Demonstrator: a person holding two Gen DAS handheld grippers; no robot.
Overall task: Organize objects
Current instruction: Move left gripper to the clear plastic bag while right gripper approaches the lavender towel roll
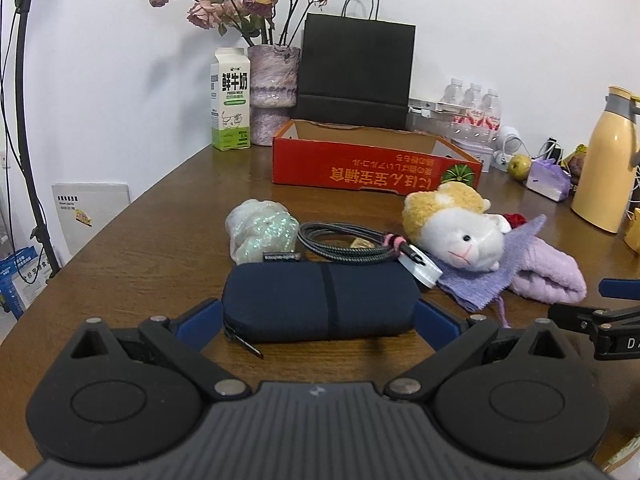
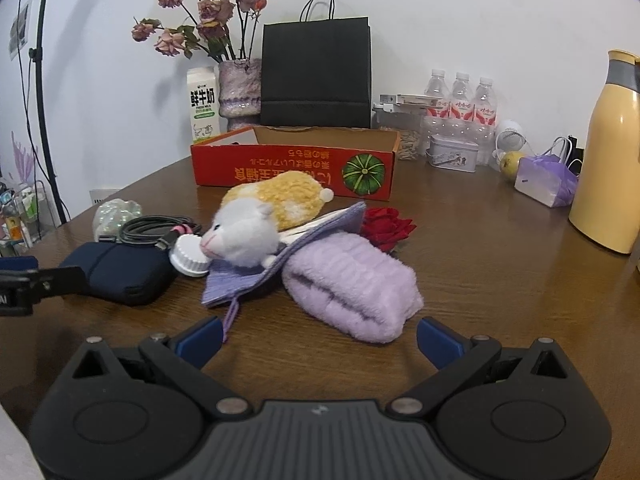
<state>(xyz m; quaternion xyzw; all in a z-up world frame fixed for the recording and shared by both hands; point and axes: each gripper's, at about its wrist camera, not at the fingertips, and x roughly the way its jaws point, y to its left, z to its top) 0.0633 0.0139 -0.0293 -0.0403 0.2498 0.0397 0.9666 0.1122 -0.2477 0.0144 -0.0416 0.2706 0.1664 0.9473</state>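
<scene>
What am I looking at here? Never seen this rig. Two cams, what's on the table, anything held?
No robot arm: a person holds a two-finger gripper in each hand, each carrying a fisheye camera looking along its fingers.

In the left wrist view, the left gripper is open, its blue fingers either side of a navy zip pouch, not clamped. In the right wrist view, the right gripper is open and empty, just short of a rolled lilac towel.

Also on the wooden table: a plush hamster on a purple cloth, a coiled cable, a red rose and an open red cardboard box. Nothing is held.
</scene>
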